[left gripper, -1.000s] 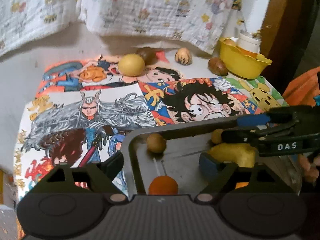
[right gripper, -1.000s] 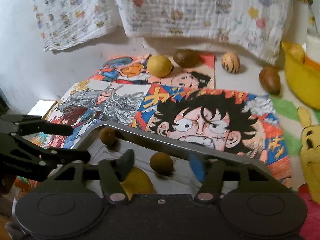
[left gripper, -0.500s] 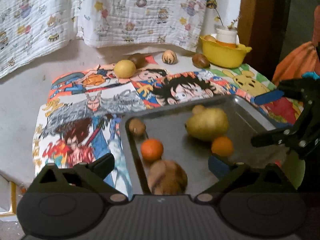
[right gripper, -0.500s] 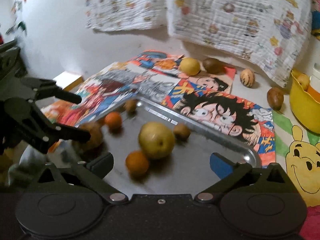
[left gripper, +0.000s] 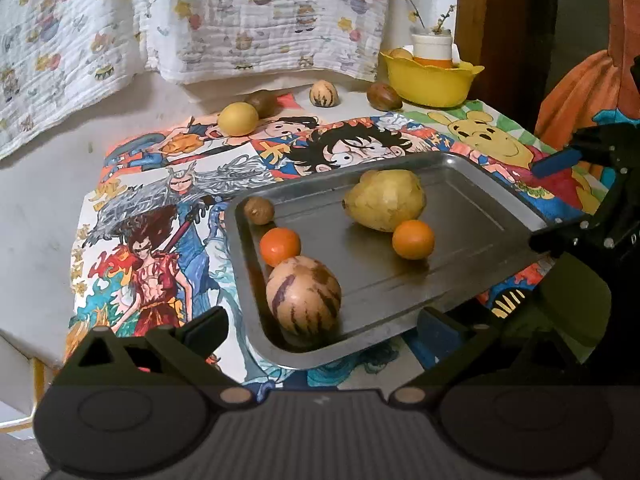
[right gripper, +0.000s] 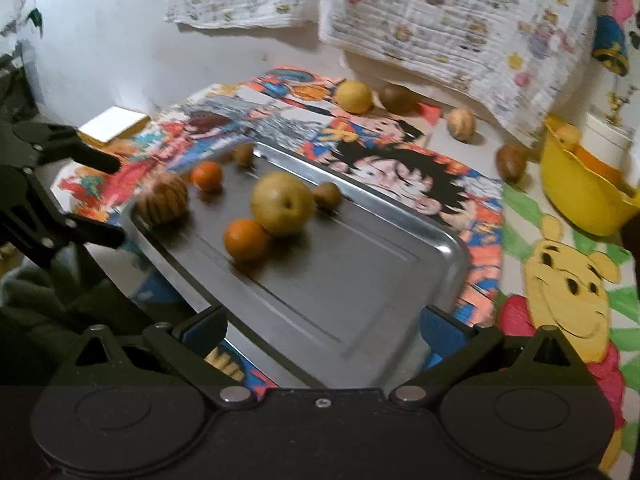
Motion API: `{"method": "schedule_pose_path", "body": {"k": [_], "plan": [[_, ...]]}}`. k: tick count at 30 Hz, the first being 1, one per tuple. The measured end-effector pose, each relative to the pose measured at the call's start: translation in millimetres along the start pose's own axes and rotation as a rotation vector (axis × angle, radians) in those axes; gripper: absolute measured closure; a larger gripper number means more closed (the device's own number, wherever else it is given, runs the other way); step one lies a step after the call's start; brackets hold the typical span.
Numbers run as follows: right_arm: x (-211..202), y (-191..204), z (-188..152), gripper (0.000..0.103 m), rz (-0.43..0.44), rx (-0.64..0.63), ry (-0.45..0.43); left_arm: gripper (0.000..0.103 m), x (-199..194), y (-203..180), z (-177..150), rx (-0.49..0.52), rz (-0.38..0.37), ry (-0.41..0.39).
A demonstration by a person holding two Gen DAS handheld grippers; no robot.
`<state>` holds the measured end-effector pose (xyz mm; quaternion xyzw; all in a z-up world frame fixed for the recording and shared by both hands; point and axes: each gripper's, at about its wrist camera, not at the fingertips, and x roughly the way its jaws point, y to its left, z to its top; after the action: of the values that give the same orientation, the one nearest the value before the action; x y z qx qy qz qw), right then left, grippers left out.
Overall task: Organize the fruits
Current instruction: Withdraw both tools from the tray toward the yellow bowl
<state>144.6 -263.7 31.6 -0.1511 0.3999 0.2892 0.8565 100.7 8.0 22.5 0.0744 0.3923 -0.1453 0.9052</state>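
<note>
On the cartoon-print tablecloth below hung cloths, a metal tray sits; both grippers gape empty.

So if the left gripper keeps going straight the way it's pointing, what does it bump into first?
Probably the metal tray, at its near edge, with the striped melon just behind. The left gripper has its jaws wide open and empty; depth is hard to judge.

Dim indoor light, soft shadows; fisheye bends edges, dark corners; right wrist view motion-blurred, left sharper.
</note>
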Motion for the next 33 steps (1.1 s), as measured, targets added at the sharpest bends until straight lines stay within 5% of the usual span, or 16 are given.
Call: {"method": "schedule_pose_path", "body": {"k": [18, 33], "plan": [[4.3, -79.4, 4.4, 0.001, -0.177, 0.091, -0.008, 0.0, 20.8, -5.8, 54.4, 0.062, -0.006, 0.028], [31.0, -106.1, 59.5, 0.001, -0.201, 0.058, -0.165, 0.0, 79.0, 25.9, 120.1, 0.074, 0.026, 0.02]]}}
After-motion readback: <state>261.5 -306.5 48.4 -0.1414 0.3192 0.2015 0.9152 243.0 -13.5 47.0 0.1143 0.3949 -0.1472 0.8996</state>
